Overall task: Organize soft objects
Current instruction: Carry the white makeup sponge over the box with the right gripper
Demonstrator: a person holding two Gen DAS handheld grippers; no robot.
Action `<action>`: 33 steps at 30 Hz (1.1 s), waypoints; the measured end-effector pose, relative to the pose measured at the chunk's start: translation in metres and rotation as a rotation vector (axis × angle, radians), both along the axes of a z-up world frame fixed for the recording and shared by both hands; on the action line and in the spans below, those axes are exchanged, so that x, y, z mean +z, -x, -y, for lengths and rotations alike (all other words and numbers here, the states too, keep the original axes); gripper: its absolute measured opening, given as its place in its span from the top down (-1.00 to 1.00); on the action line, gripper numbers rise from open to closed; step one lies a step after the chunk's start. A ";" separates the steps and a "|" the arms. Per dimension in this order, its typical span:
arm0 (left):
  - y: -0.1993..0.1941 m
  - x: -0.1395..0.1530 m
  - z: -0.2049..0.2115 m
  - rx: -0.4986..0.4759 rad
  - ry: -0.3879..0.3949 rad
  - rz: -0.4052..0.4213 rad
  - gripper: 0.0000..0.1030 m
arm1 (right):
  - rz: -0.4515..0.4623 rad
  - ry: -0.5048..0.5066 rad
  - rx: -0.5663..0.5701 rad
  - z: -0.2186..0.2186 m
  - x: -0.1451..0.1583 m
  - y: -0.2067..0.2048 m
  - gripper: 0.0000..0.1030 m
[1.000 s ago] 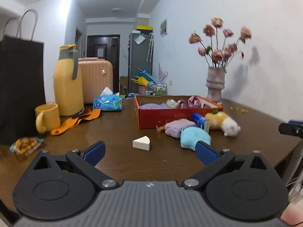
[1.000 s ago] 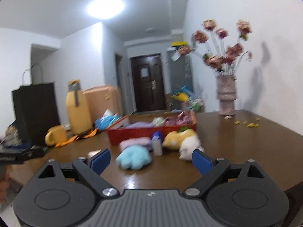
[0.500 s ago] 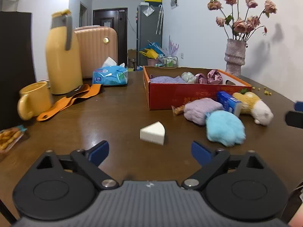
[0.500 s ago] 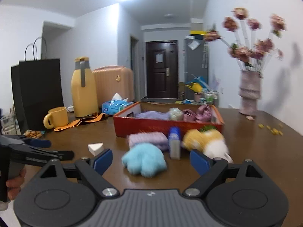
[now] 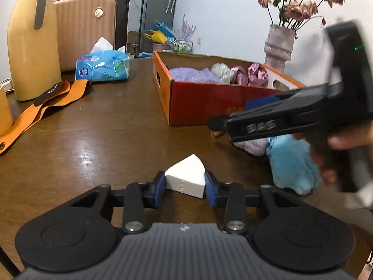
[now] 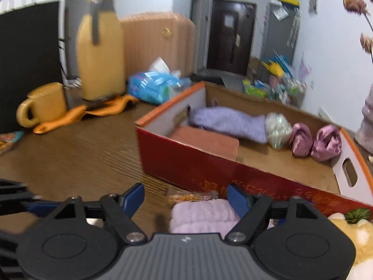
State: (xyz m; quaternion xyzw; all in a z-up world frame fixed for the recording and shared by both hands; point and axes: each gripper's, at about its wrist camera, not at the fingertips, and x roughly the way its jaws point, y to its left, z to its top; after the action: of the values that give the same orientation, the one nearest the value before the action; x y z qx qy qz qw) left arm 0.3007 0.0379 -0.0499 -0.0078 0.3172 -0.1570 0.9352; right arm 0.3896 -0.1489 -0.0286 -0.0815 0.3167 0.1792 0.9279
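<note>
Pick step: left gripper, jaws just closing, pinches the white wedge sponge on the surface, right gripper closing but still wide over the lilac plush beside the red box; next lift into box.

The sponge wedge lies on the table, between the pads of the left gripper. Behind it and to the right stands the cardboard box; a towel and some rolled cloths lie in it. Before the box lie a folded cloth and a plush pad, side by side. The folded cloth seems to sit between the jaws of the right gripper. The thermos and the tissue pack stand far left.
</note>
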 end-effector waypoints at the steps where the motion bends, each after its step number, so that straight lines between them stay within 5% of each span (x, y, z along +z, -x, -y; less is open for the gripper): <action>1: -0.001 0.002 -0.003 0.007 0.010 0.006 0.31 | -0.022 0.002 -0.001 -0.002 -0.004 -0.004 -0.46; 9: -0.014 0.013 -0.028 0.105 0.079 0.022 0.32 | -0.046 -0.037 -0.010 -0.001 -0.012 -0.006 0.12; 15: 0.001 0.027 -0.023 0.121 0.057 0.055 0.33 | 0.013 -0.090 0.035 0.000 0.007 0.015 0.14; 24: 0.059 0.059 0.000 0.121 0.060 0.132 0.32 | 0.237 -0.271 0.068 0.043 0.069 0.123 0.13; 33: 0.102 0.070 0.048 0.037 0.057 0.159 0.32 | 0.233 -0.297 -0.068 0.116 0.055 0.203 0.13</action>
State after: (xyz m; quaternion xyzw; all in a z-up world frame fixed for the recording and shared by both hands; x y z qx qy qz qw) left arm 0.1985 -0.0105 0.0205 -0.0279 0.2370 -0.1489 0.9596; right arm 0.1870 -0.2650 0.0261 0.0468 0.1799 0.1818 0.9656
